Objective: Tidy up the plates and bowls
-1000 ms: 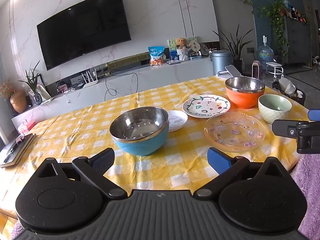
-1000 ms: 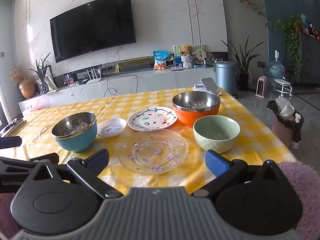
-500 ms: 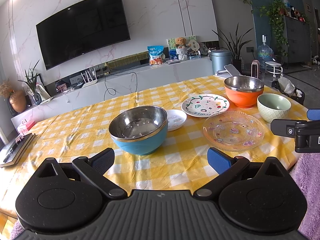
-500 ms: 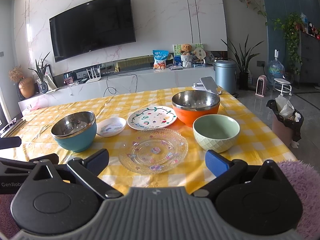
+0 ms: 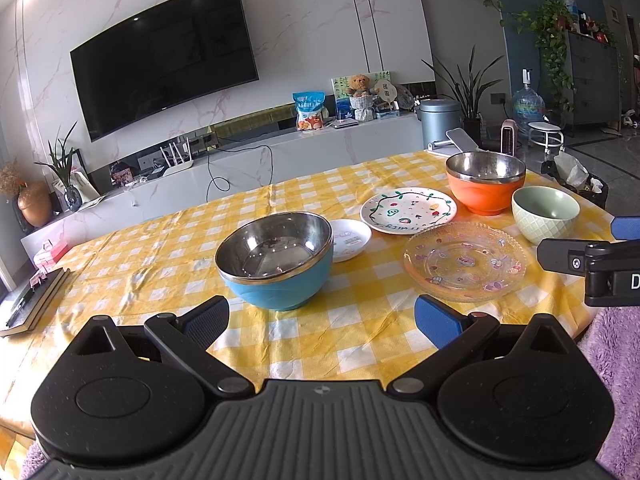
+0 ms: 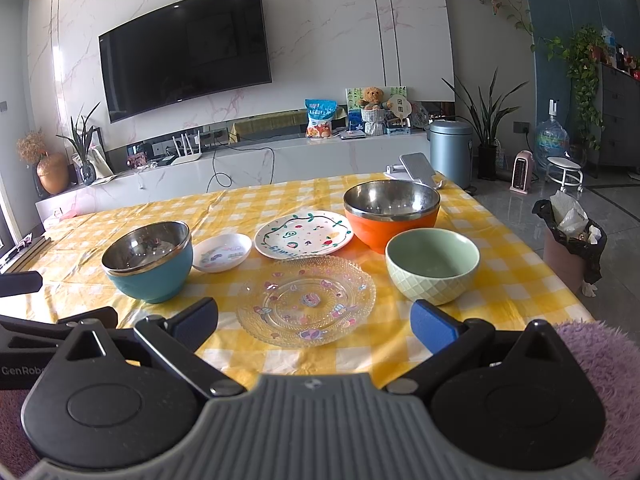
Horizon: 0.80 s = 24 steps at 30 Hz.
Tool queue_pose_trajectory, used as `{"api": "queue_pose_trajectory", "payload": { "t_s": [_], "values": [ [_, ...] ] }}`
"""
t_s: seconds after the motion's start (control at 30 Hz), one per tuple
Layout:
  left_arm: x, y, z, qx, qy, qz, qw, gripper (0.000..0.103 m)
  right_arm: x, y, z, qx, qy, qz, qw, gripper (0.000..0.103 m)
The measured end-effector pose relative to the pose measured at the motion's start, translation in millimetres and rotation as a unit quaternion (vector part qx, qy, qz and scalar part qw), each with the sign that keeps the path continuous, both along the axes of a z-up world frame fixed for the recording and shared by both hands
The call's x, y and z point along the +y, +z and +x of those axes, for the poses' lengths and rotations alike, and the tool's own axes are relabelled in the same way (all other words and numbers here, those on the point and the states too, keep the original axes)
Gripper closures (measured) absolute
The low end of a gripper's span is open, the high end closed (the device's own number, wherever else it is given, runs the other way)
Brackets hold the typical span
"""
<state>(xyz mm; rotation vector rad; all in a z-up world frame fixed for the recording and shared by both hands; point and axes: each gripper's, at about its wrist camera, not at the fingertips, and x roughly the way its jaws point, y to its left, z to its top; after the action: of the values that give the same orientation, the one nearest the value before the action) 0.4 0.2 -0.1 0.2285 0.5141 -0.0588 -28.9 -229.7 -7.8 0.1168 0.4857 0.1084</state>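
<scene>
"GenRobo", cut off at the frame edge, is printed in white on the black left hand-held gripper point(image 6: 48, 340). A lone white "D" is seen on the black right hand-held gripper point(image 5: 600, 264). Other lettering is too small to be read.

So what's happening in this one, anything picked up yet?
Nothing is held yet. Both the left gripper and right gripper hang open at the table's near edge. Three bowls sit unstacked on the yellow checked cloth: blue bowl, orange bowl, green bowl. So do the glass plate, painted plate and small white dish.
</scene>
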Motion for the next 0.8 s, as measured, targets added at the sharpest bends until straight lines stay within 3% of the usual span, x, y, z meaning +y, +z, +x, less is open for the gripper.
{"api": "queue_pose_trajectory", "payload": {
  "t_s": [0.67,0.8],
  "values": [
    [-7,0,-3,0.000,0.000,-0.001,1.0000,0.000,-2,-1,-3,0.002,0.000,-0.004,1.000,0.003],
    [-10,0,-5,0.001,0.000,-0.001,1.0000,0.000,-3,-12,-1,0.004,0.000,-0.006,1.000,0.003]
  ]
}}
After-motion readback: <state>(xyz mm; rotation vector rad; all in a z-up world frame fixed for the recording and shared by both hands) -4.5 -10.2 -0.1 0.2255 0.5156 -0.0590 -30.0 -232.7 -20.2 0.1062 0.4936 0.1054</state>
